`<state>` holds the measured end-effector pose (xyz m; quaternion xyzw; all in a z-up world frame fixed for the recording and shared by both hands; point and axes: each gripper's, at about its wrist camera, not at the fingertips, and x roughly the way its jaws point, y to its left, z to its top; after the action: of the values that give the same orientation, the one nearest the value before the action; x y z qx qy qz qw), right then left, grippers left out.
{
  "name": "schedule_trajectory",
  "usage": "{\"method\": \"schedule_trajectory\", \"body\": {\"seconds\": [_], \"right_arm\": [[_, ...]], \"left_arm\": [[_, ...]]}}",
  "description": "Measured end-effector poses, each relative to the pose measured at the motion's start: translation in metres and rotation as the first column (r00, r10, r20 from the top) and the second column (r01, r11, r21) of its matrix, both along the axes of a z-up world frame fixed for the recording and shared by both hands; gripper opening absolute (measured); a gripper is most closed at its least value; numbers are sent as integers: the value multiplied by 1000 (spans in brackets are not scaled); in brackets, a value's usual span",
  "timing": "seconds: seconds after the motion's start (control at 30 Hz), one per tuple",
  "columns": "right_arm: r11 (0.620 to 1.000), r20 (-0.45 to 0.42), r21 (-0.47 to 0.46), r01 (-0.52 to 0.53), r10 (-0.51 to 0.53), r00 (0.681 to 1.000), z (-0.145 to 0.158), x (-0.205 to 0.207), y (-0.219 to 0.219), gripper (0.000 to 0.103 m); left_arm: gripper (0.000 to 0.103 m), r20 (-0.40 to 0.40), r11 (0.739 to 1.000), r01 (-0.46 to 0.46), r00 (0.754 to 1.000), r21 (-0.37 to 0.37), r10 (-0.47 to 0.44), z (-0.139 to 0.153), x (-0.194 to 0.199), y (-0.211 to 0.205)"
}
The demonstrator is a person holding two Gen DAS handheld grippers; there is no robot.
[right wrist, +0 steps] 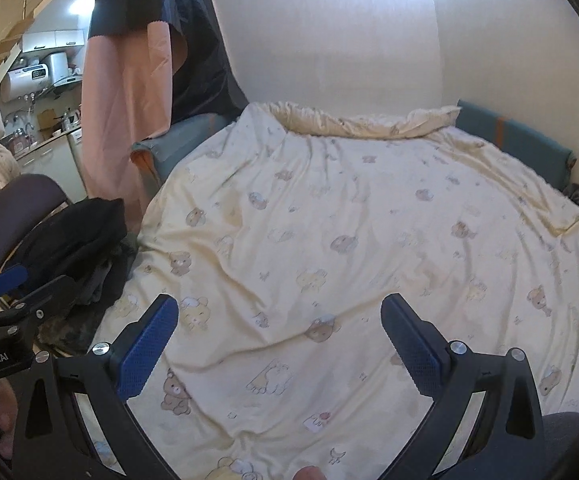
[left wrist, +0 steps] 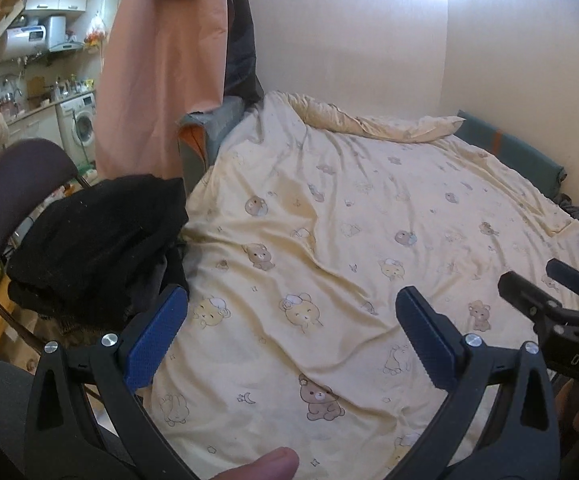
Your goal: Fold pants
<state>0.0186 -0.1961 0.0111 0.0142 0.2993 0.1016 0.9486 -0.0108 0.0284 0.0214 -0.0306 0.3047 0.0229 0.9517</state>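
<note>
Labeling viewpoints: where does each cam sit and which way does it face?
Left wrist: on the left gripper, facing across the bed to the wall; open fingers, a fingertip and the right gripper show.
Right wrist: on the right gripper, same heading; left gripper at left.
Shared: bed, black clothes, chair.

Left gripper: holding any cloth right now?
No. The left gripper is open with only the bear-print bed cover showing in the gap, and the dark clothes lie untouched on the chair.

Cream bear-print duvet (left wrist: 329, 220), black pants (left wrist: 97, 236), pink curtain (left wrist: 161, 72)
</note>
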Motion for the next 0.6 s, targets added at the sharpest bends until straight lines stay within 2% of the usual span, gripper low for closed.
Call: {"method": "schedule_trajectory", "body": {"seconds": [0.13,0.6], "right_arm": [[1000,-1,-12,14,-14,1000,0,1,-2,103],[1000,13,-22,19,-18,1000,2,0,-2,103]], "left_arm": [[103,-35,999,0,999,-32,-1,-1,0,2],[103,-35,1000,-3,999,-22,2,0,-2,-1]]}}
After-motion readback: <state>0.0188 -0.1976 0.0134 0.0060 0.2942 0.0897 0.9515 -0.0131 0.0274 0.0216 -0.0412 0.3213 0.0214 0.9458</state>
